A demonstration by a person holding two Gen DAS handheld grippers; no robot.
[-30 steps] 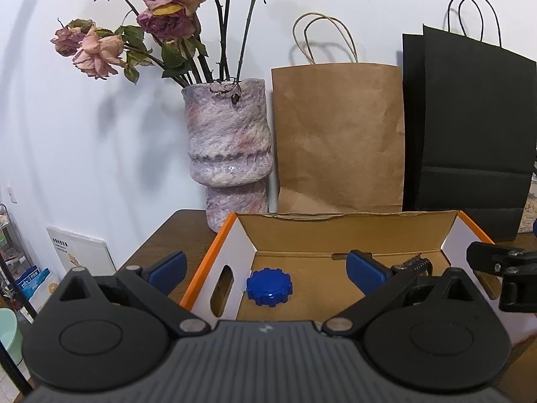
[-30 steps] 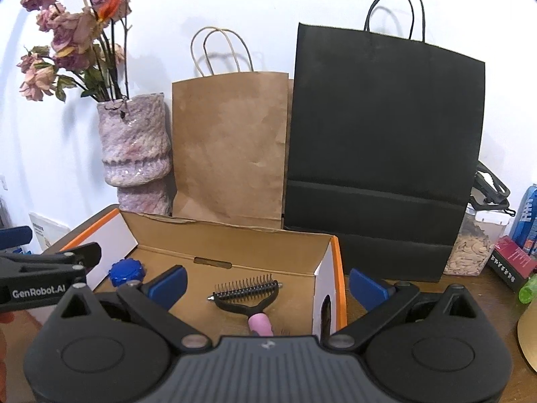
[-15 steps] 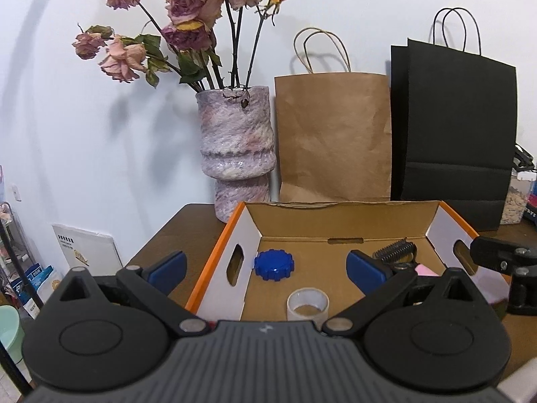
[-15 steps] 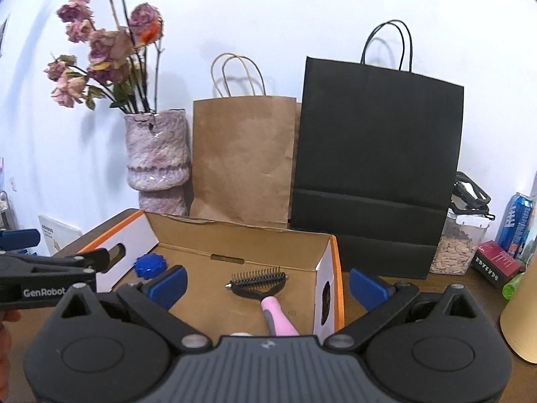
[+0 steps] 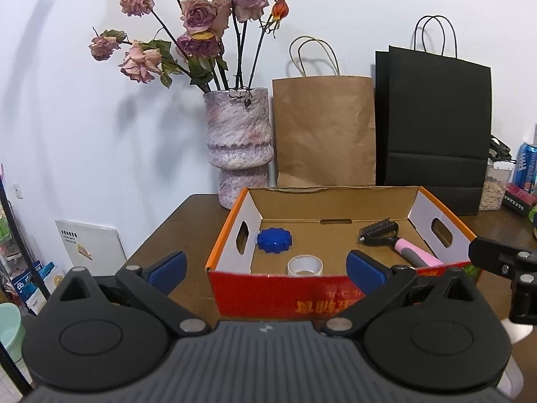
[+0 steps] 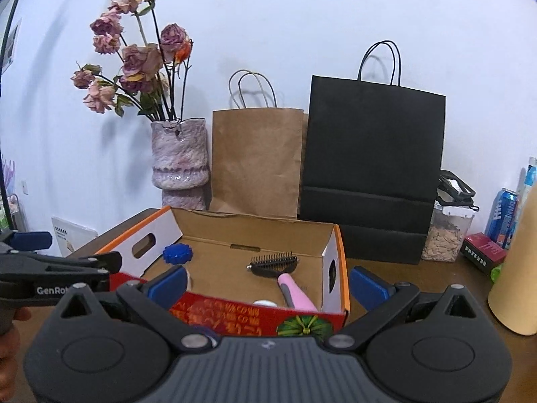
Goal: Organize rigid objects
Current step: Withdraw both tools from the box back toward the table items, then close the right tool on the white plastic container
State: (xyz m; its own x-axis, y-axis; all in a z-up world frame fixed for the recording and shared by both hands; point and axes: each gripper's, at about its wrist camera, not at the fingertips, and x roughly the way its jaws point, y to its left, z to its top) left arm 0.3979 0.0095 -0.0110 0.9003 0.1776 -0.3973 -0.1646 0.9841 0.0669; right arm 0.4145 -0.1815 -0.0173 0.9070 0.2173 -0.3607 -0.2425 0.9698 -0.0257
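Cardboard box (image 5: 278,288) holds one blue cap (image 5: 274,240), one tape roll (image 5: 304,265), one brush (image 5: 397,241); both hand-held grippers, left (image 5: 265,265) and right (image 6: 266,280), are spread, empty.

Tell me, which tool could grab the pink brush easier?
Probably the right tool: open, with the pink brush straight ahead between its fingers. The left tool faces the tape roll instead.

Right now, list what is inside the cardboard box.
Inside the cardboard box: a blue ridged cap, a tape roll and a pink-handled pet comb. The front wall hides the nearest strip of floor.
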